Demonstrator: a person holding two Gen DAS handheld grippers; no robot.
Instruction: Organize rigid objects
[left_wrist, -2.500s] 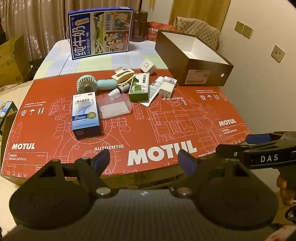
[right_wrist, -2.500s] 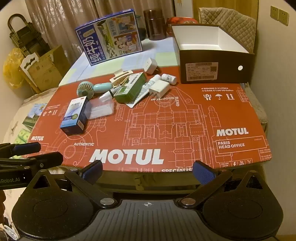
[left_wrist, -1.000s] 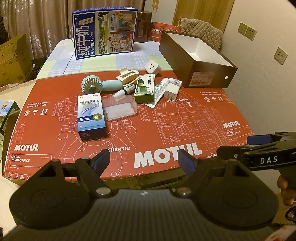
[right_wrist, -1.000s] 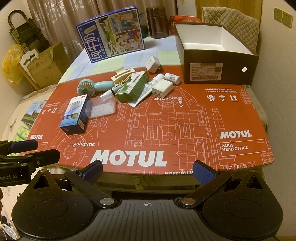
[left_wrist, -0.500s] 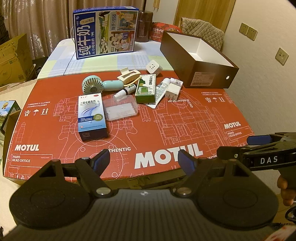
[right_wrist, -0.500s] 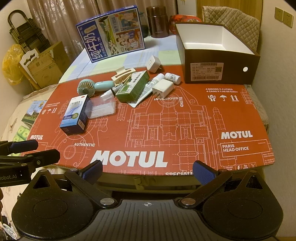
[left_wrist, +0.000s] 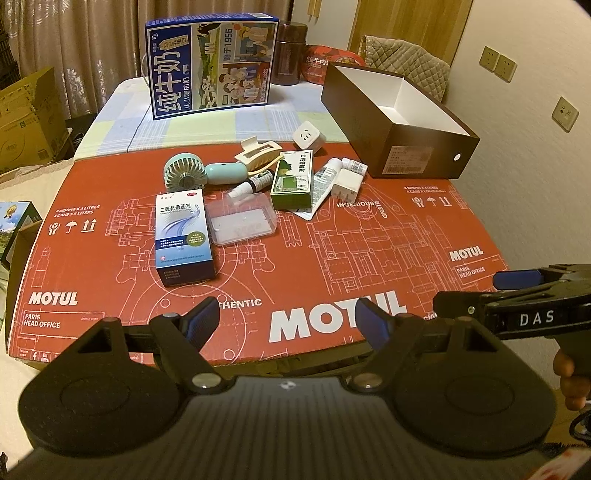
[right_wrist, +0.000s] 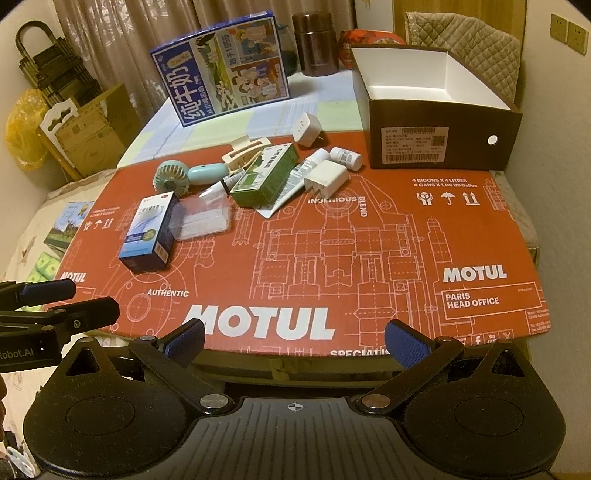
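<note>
Left wrist view: left gripper (left_wrist: 288, 323) at bottom centre, jaws spread wide, nothing between the blue pads, above the near edge of the red MOTUL cardboard sheet (left_wrist: 369, 258). At lower right of the frame, right gripper (left_wrist: 517, 288) seen side-on, held by a hand (left_wrist: 570, 380). Clutter gathered at centre-left of the frame: blue medicine box (left_wrist: 183, 236) lying flat, clear plastic case (left_wrist: 242, 219) just beside it, mint handheld fan (left_wrist: 201, 175) behind, beige hair clip (left_wrist: 258, 155), small dark spray bottle (left_wrist: 249, 186), green box (left_wrist: 292, 179) resting on a folded leaflet, white charger (left_wrist: 345, 184) touching a white tube, white plug cube (left_wrist: 308, 136) at the far edge of the sheet. Open brown shoebox (left_wrist: 417, 158) at upper right, white inside, apparently empty, though the near wall hides part of the floor. Blue milk carton box (left_wrist: 210, 64) standing at top centre.

Right wrist view: right gripper (right_wrist: 293, 341) at bottom centre, likewise released, jaws wide apart and holding nothing. Shoebox at upper right, well apart from the clutter at centre-left.
</note>
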